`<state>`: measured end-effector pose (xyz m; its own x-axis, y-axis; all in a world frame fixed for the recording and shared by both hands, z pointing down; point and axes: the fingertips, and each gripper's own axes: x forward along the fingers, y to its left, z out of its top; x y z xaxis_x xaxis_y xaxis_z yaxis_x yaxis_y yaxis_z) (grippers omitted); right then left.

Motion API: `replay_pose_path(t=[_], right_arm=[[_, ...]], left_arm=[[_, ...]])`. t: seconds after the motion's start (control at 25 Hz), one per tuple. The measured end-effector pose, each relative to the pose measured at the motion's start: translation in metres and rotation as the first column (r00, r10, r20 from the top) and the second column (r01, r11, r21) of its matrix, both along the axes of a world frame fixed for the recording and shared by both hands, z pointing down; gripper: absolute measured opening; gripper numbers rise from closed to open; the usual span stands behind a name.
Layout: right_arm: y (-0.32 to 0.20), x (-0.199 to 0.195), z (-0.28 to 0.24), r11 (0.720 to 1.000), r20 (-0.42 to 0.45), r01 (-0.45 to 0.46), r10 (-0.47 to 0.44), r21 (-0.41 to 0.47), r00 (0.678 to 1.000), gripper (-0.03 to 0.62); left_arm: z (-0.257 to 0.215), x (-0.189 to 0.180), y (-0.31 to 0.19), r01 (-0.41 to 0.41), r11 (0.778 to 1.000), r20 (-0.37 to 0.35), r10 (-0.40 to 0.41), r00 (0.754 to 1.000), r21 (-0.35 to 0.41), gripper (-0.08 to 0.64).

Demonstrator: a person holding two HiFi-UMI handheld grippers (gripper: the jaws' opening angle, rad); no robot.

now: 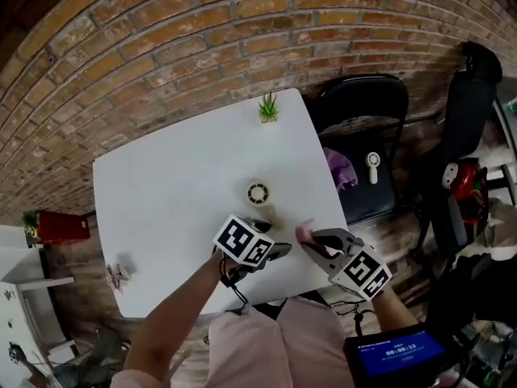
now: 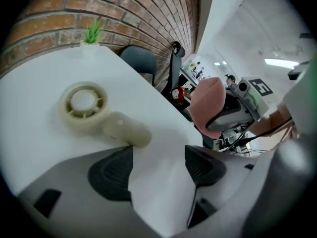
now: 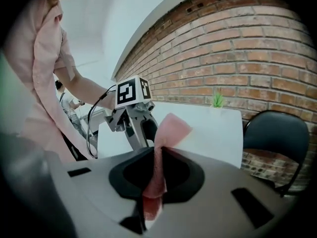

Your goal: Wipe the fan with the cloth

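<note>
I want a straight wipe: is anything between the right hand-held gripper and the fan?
Nothing visible does. Only bare white table lies between the pink cloth clamped in the right hand-held gripper and the cream plastic fan; the open left hand-held gripper sits aside.

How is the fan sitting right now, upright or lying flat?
Lying flat. In the left gripper view the fan has its round head facing up and its handle resting along the white table.
</note>
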<state>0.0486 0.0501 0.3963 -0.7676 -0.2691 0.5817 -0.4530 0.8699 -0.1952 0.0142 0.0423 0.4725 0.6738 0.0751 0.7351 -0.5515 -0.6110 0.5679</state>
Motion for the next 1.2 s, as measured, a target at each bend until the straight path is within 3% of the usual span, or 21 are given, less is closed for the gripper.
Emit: replay_pose_path(t=[0.2, 0.36, 0.44, 0.52, 0.6, 0.68, 0.76, 0.88, 1.12, 1.2], right_arm=[[0.002, 0.02, 0.001, 0.997, -0.007, -0.08, 0.08, -0.011, 0.997, 0.032], [-0.002, 0.034, -0.004, 0.991, 0.028, -0.123, 0.125, -0.044, 0.992, 0.034], [-0.003, 0.035, -0.003, 0.991, 0.04, -0.11, 0.113, -0.074, 0.993, 0.034], [-0.003, 0.032, 0.003, 0.99, 0.049, -0.073, 0.08, -0.124, 0.996, 0.033], [-0.002, 0.024, 0.011, 0.979, 0.064, -0.024, 0.038, -0.202, 0.997, 0.033], [0.0, 0.011, 0.019, 0.961, 0.083, 0.034, -0.012, -0.274, 0.997, 0.033], [0.001, -0.003, 0.028, 0.942, 0.093, 0.085, -0.058, -0.325, 0.994, 0.032], [0.0, -0.021, 0.04, 0.913, 0.104, 0.135, -0.102, -0.385, 0.989, 0.032], [-0.009, -0.038, 0.062, 0.873, 0.088, 0.128, -0.098, -0.47, 0.991, 0.032], [-0.014, -0.042, 0.068, 0.864, 0.078, 0.086, -0.055, -0.495, 0.995, 0.032]], left_arm=[[-0.002, 0.052, -0.023, -0.035, 0.995, -0.012, 0.036, 0.999, 0.092, 0.336], [-0.025, 0.048, -0.036, -0.072, 0.975, 0.0, 0.074, 0.997, 0.208, 0.336], [-0.047, 0.03, -0.05, -0.062, 0.941, 0.012, 0.061, 0.998, 0.332, 0.327], [-0.069, 0.011, -0.064, -0.071, 0.881, 0.031, 0.064, 0.997, 0.467, 0.327], [-0.072, -0.004, -0.074, -0.15, 0.829, 0.103, 0.111, 0.988, 0.539, 0.337], [-0.052, -0.016, -0.077, -0.316, 0.793, 0.237, 0.221, 0.946, 0.521, 0.366], [-0.023, -0.025, -0.075, -0.485, 0.753, 0.362, 0.345, 0.866, 0.445, 0.385], [0.006, -0.036, -0.079, -0.622, 0.693, 0.468, 0.442, 0.766, 0.364, 0.394], [0.015, -0.031, -0.084, -0.736, 0.588, 0.535, 0.525, 0.662, 0.335, 0.365], [0.015, -0.028, -0.084, -0.75, 0.572, 0.537, 0.539, 0.649, 0.332, 0.365]])
